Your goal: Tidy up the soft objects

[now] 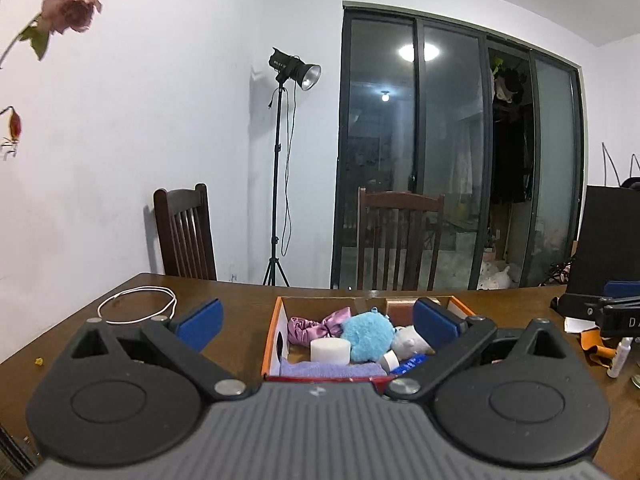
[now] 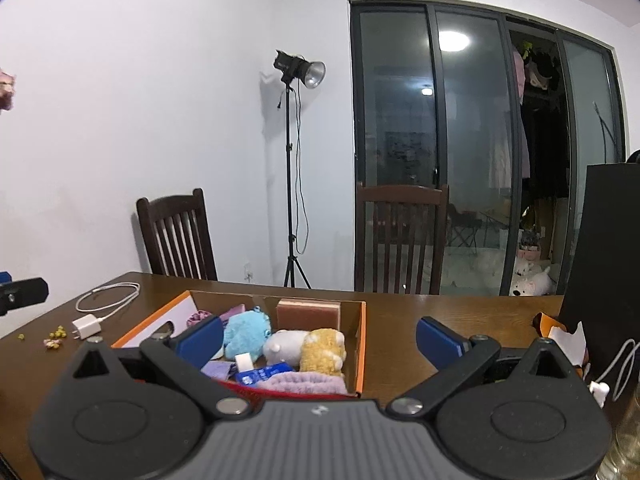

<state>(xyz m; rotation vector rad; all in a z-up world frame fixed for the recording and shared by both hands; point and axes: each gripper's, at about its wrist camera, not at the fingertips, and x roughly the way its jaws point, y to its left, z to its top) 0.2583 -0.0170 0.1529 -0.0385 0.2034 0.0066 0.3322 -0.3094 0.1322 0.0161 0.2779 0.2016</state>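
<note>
An orange-edged cardboard box (image 1: 272, 332) (image 2: 362, 344) on the wooden table holds soft things: a blue plush (image 1: 368, 336) (image 2: 246, 334), a white plush (image 1: 408, 340) (image 2: 286, 346), a yellow plush (image 2: 324, 350), a purple satin scrunchie (image 1: 316, 326), a white sponge (image 1: 330, 350) and a lilac towel (image 1: 328, 368) (image 2: 304, 382). My left gripper (image 1: 318, 322) is open in front of the box, nothing between its blue pads. My right gripper (image 2: 320, 338) is open too, its left pad over the box and its right pad beside the box.
A white cable loop (image 1: 138, 304) (image 2: 108, 296) and a charger plug (image 2: 86, 327) lie at the left. Two dark chairs (image 1: 184, 232) (image 1: 400, 236) stand behind the table. A black stand (image 2: 600, 264) and small bottles (image 1: 620, 356) crowd the right edge. A light stand (image 1: 280, 168) is at the wall.
</note>
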